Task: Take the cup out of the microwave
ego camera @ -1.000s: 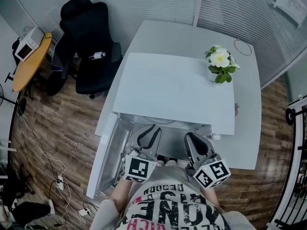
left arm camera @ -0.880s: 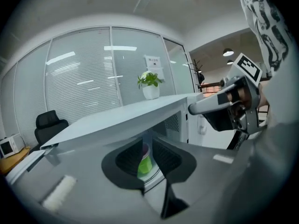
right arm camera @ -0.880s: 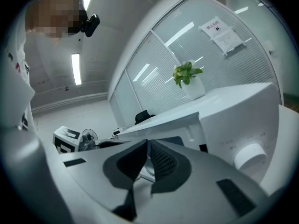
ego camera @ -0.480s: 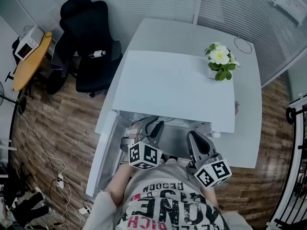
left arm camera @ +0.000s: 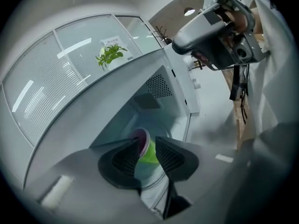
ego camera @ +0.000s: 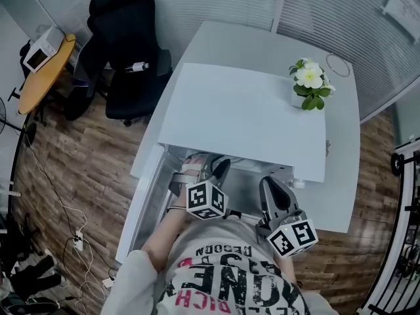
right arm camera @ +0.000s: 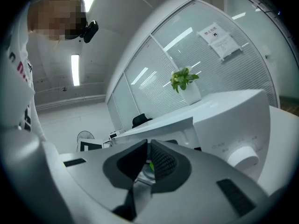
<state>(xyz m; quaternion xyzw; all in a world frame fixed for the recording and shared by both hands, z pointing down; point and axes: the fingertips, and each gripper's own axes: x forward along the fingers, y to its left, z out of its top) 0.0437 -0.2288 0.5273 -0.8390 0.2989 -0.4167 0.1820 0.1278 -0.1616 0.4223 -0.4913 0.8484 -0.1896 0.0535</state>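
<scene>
Our left claw [left arm camera: 147, 143], just opening, stands wide; the green cup [left arm camera: 150, 154] inside the microwave [left arm camera: 161, 85] shows between its jaws, ungripped. Our right claw [right arm camera: 148, 148] sits closed.

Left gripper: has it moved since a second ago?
Yes: the left gripper advanced toward the microwave opening; its jaws have just been opening, the cup ahead, ungripped.

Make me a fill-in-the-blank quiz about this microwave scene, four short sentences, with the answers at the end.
1. The cup sits ___ the microwave.
2. The cup's body is coloured ___.
3. The microwave's door stands ___.
4. The potted plant has ___ flowers.

Missing words: inside; green; open; white.
</scene>
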